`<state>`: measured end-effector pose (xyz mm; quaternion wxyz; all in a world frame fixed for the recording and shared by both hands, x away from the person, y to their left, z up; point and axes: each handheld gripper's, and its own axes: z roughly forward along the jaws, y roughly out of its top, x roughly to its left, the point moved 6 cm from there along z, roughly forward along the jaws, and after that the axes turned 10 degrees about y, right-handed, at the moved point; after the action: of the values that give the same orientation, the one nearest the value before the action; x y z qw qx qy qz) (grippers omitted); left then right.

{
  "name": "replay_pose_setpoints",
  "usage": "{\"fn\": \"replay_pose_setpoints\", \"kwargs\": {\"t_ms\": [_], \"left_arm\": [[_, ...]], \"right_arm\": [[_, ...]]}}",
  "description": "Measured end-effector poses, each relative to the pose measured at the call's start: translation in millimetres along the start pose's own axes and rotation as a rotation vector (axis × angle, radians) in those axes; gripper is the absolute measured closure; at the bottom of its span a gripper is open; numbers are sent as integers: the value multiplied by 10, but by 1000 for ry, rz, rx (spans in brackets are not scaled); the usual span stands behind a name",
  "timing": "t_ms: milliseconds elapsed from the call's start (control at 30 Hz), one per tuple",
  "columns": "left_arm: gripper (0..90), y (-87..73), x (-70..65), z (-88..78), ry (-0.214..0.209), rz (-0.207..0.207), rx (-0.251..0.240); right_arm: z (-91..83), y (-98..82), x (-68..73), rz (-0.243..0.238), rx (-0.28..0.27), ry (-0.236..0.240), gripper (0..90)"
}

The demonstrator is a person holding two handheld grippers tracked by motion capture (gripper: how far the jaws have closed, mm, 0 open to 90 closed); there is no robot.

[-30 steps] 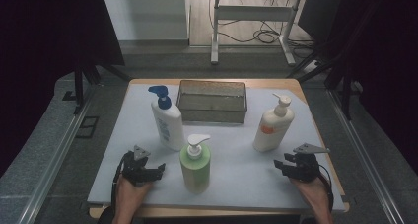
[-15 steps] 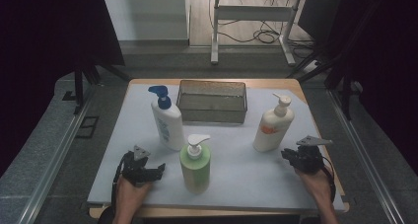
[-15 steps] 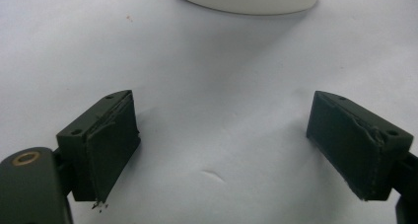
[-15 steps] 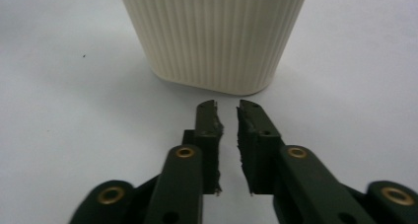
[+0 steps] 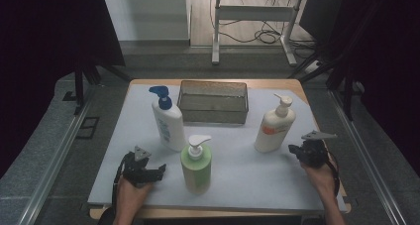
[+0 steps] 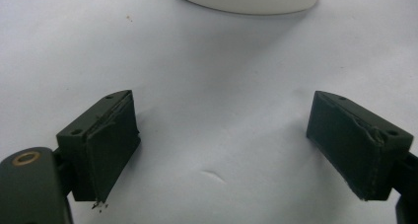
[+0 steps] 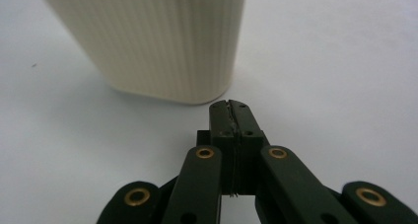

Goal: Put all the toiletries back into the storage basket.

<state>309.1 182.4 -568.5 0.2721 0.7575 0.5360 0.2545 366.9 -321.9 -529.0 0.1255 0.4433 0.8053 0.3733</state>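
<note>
A: Progress check, quick. Three bottles stand loose on the mat [image 5: 237,175], basket [image 5: 213,102] at the back looks empty. Nothing lifted, nothing moved into it. I'd call this the very start.

B: Right gripper [image 5: 297,149]?

A: Jaws have just been closing and are now pressed flat together, nothing between them. Clear in the right gripper view [image 7: 230,108]. It sits just beside the cream bottle [image 5: 274,126], tips near the base, not touching as far as I can tell.

B: Left gripper [image 5: 157,170]?

A: Jaws wide apart, bare mat between them in the left gripper view [image 6: 222,150]. Resting low at the near left, near the green bottle [image 5: 196,163], with the white bottle [image 5: 167,122] ahead of it.

B: So what's left?

A: Everything, by my read. The cream bottle is the likely first target, standing upright at the right of the mat, well in front of the basket's right end. Shut jaws would have to reopen to take it.

B: Materials?

A: Cream bottle: plastic, oval body, fine vertical ribbing, white pump, orange label. White bottle: smooth plastic, blue pump. Green bottle: rounder, matte, pale pump. Basket: dark wire mesh, rectangular, see-through walls. Mat: smooth pale sheet on a wooden tabletop. Jaw pads black, slightly chewed at the edges.
</note>
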Motion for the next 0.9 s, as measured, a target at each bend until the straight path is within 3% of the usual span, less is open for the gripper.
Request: {"fn": "replay_pose_setpoints", "kwargs": {"t_ms": [533,900], "left_arm": [[117,0,1,0,0,2,1],[117,0,0,0,0,1,-1]], "right_arm": [[207,185,-394,37,-21,-71,898],[416,240,-332,35,-18,-8,898]]}}
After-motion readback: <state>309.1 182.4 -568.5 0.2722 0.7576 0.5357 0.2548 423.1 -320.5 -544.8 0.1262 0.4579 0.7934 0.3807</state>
